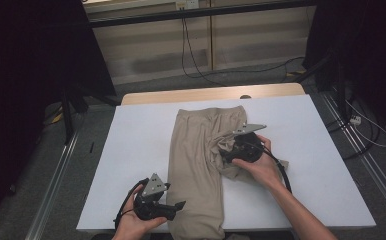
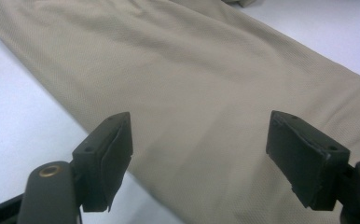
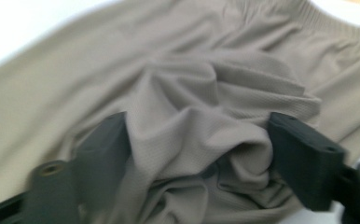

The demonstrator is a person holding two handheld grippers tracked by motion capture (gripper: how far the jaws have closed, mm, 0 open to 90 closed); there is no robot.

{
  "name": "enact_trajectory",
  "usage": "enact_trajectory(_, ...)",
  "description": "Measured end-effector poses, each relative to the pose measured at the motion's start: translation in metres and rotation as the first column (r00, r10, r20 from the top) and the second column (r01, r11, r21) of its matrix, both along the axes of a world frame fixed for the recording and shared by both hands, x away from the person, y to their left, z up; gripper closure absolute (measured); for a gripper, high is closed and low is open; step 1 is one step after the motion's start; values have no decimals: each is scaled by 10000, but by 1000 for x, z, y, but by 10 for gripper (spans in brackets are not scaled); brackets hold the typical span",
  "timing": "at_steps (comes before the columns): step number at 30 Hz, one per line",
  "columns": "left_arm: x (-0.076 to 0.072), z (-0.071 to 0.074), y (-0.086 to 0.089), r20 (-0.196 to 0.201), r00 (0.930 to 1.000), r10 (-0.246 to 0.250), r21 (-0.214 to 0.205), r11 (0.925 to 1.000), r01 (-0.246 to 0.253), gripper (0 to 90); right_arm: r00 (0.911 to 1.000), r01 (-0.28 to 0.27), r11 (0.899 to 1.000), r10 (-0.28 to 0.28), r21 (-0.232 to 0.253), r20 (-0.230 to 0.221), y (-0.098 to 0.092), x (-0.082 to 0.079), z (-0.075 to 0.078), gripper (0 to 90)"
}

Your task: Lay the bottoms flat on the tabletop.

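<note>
Beige trousers (image 1: 196, 150) lie lengthwise down the middle of the white table (image 1: 141, 130), folded leg on leg, with the waistband at the far end. My left gripper (image 1: 178, 209) is at the near left edge of the leg. Its jaws stand open just above the flat cloth (image 2: 192, 70), with nothing pinched between them (image 2: 199, 140). My right gripper (image 1: 227, 151) is at the right side of the trousers near the crotch. Its jaws stand wide, with a loose bunch of cloth (image 3: 201, 116) heaped between them (image 3: 199, 140).
A wooden strip (image 1: 211, 94) runs along the table's far edge. Bare white surface lies left and right of the trousers. Metal rails (image 1: 56, 170) flank the table on the floor, and black cables (image 1: 196, 65) trail behind it.
</note>
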State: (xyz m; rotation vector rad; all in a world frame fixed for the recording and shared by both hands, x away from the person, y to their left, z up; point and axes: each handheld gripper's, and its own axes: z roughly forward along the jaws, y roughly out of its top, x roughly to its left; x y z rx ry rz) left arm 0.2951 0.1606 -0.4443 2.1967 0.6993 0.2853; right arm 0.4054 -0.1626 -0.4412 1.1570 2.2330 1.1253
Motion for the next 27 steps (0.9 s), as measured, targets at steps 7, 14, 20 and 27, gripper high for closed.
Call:
enact_trajectory(7,1,-1,1,-79,9999,77,60,10000,-76,230,9990,-441,9983,442,368,0,-8,-11,6,852)
enact_trajectory(14,0,-1,-1,-59,10000,68,107,9999,-67,228,9972,-531,9911,461,1218,595,-43,-50,31,865)
enact_trajectory(20,2,-1,0,-86,9999,129,139,9998,-128,226,9995,-263,9924,240,1200,212,-73,-84,19,818)
enact_trajectory(27,1,-1,0,-88,9999,143,141,9998,-142,225,9957,891,9956,-884,288,-270,-101,-100,5,455)
